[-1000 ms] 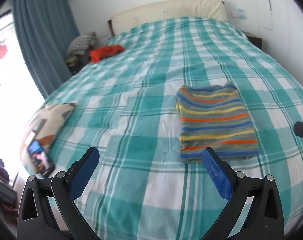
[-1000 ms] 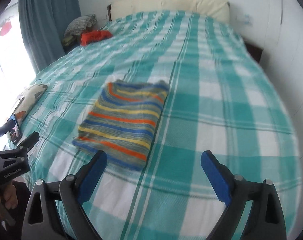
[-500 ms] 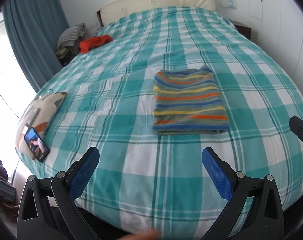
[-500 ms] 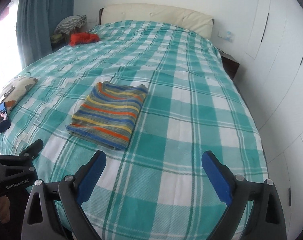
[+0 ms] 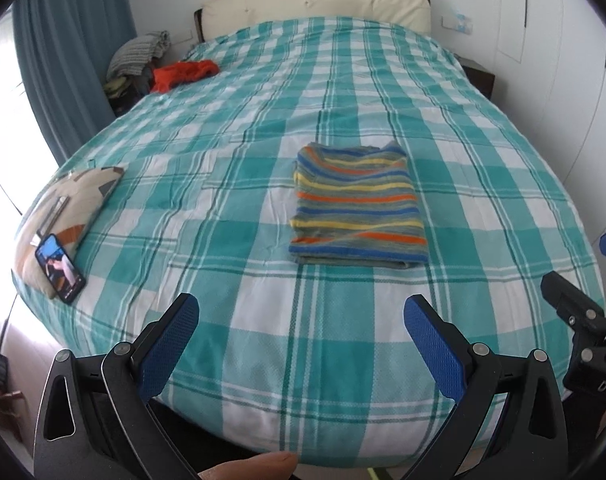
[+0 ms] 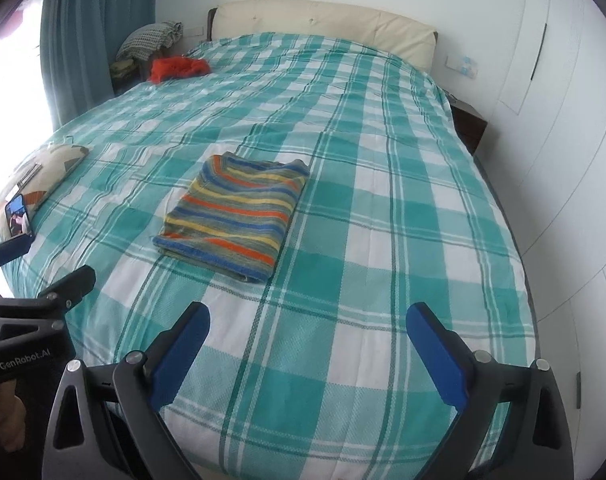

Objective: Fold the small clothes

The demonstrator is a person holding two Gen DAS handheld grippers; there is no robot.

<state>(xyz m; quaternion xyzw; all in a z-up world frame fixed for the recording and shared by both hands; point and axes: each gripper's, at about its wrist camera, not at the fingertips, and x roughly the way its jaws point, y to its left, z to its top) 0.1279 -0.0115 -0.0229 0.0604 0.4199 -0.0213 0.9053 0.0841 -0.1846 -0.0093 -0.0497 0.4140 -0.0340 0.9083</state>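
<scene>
While the striped garment (image 5: 357,204) lies folded into a neat rectangle near the middle of the bed (image 5: 263,352), both grippers hang back over the foot end, well apart from it. The left gripper (image 5: 301,330) has its blue pads spread wide and empty, the garment ahead and slightly to its right; the right gripper (image 6: 307,336) is equally wide and empty, the garment ahead to its left. Compared with a second ago, both tools have drawn back from the fold, so the garment now sits farther off in each view and more of the checked cover shows in front. At the left edge of the bed a cushion (image 5: 69,196) carries a phone (image 5: 59,268), and an orange cloth (image 5: 183,73) lies by the far left corner.
</scene>
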